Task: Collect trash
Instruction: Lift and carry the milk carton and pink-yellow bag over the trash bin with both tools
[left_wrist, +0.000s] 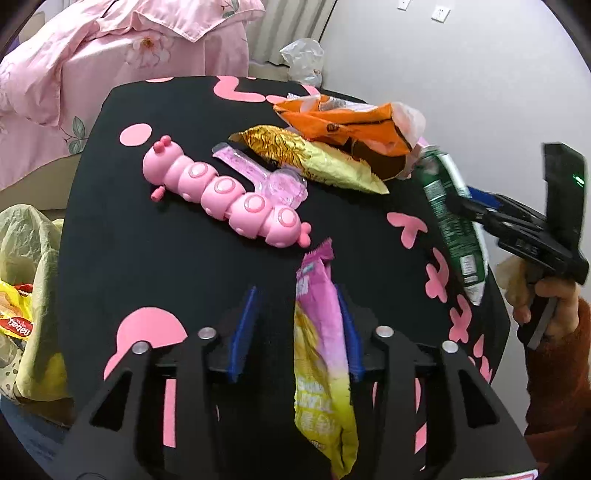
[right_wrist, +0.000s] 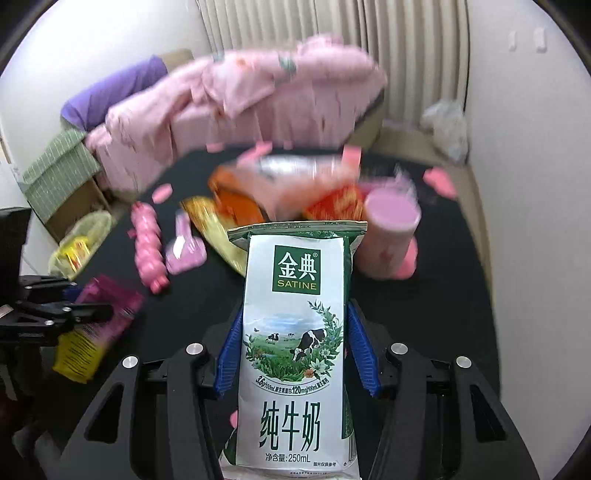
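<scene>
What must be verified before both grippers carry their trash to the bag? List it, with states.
1. Right gripper holds the milk carton: ok, both fingers press its sides.
2. Left gripper holds the purple wrapper: cannot tell; it lies against one finger, with a gap to the other.
3. Trash bag open: ok, wrappers show inside.
4. Pink caterpillar toy left alone: ok, lying on the table.
5. Table free of trash: not ok; gold wrapper and orange wrapper remain.

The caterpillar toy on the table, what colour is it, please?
Pink all over; the caterpillar toy shows best in the left wrist view.
</scene>
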